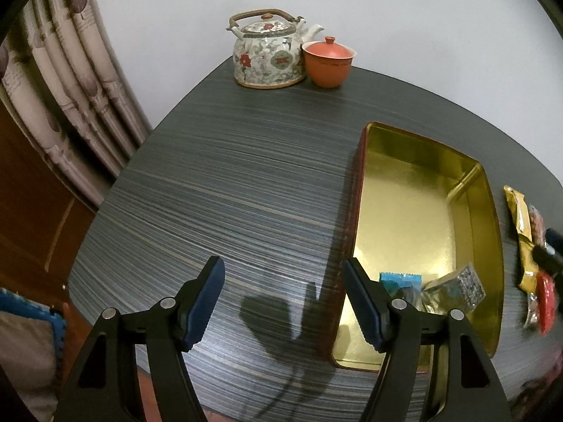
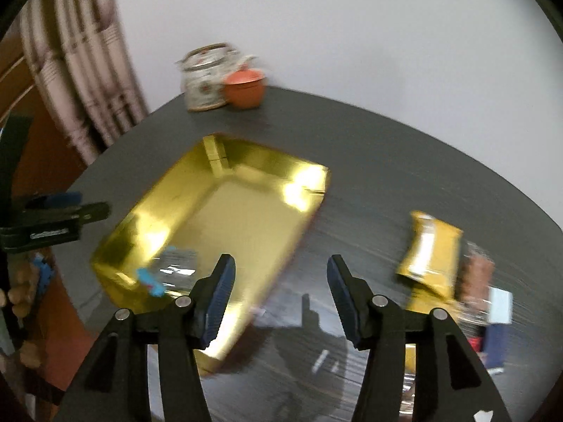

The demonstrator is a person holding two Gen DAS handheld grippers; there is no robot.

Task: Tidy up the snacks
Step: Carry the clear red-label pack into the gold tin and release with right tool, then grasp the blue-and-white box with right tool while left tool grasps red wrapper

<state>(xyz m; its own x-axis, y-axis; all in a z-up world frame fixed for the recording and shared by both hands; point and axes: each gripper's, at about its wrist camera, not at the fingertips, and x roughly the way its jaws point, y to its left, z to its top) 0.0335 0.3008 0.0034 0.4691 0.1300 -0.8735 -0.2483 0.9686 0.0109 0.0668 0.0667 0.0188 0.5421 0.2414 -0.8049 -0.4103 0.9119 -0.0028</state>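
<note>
An open gold tin (image 1: 404, 211) lies on the dark striped table (image 1: 228, 193). In its near end lie a blue packet (image 1: 401, 279) and a clear silver packet (image 1: 457, 286). My left gripper (image 1: 283, 267) hovers open over the table just left of the tin, with nothing between its fingers. In the blurred right wrist view my right gripper (image 2: 281, 260) is open and empty above the table, between the tin (image 2: 239, 218) and a pile of loose snacks. That pile includes a gold packet (image 2: 429, 253) and a brown one (image 2: 475, 274). The left gripper (image 2: 84, 205) shows at the left edge.
A flowered teapot (image 1: 267, 52) and an orange lidded cup (image 1: 327, 63) stand at the table's far edge against the white wall. A curtain (image 1: 70, 88) hangs on the left. More snacks, a gold packet (image 1: 520, 225) and a red packet (image 1: 547, 299), lie right of the tin.
</note>
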